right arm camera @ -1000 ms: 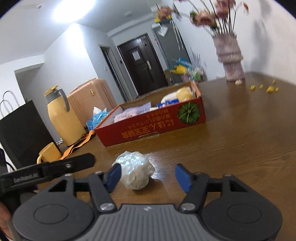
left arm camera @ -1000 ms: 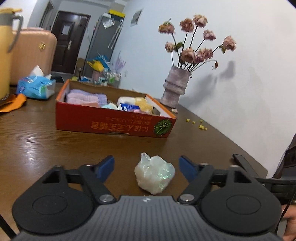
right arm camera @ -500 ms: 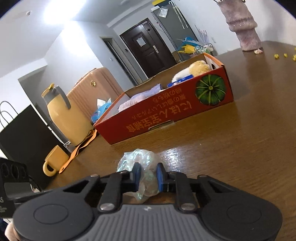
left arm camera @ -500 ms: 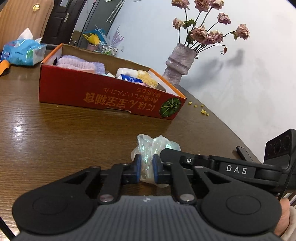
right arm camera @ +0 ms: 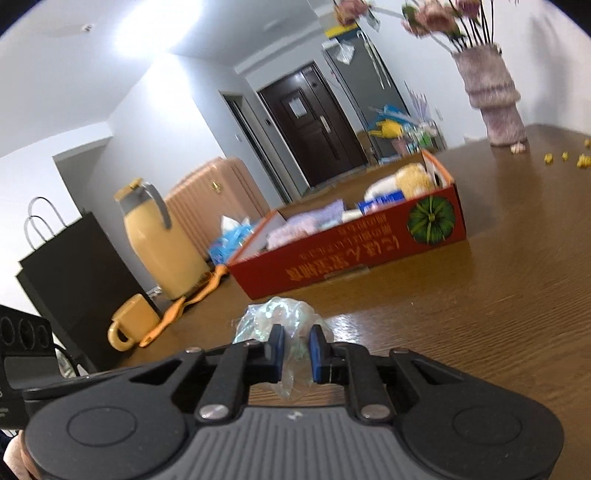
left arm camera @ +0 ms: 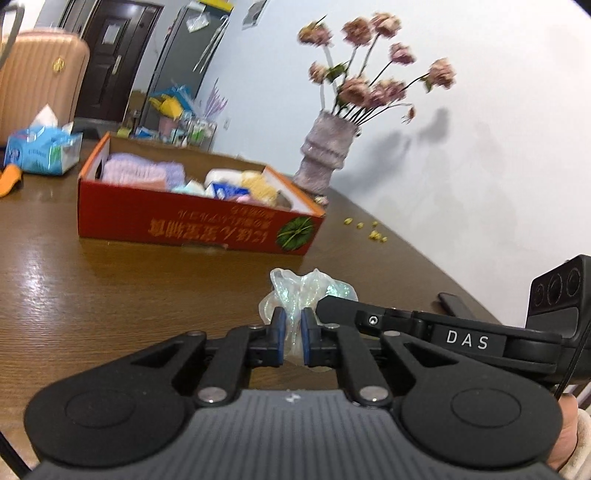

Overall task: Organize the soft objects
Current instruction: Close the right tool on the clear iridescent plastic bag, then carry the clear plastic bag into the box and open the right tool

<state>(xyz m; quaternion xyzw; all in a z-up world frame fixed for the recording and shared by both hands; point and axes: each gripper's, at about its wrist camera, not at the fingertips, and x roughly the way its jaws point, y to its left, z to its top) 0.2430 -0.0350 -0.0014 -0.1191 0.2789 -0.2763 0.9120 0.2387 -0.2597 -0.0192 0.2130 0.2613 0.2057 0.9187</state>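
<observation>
Both grippers pinch the same crumpled plastic bag (left arm camera: 306,291) now: the left gripper (left arm camera: 292,338) and right gripper (right arm camera: 296,350) have just closed, pads squeezing the film from two sides just above the table (left arm camera: 110,295). Pick-up looks done; next comes a joint carry, hands moving together so it neither tears nor slips. Ahead, the red box (left arm camera: 192,225) already holds a folded lilac towel (left arm camera: 140,171), a yellow plush piece (right arm camera: 413,177) and small packets.

Bright indoor light — ceiling lamp (right arm camera: 147,33) blown out, glare on the table (left arm camera: 55,280); fisheye bending at edges, flowers (left arm camera: 369,81) motion-blurred.
</observation>
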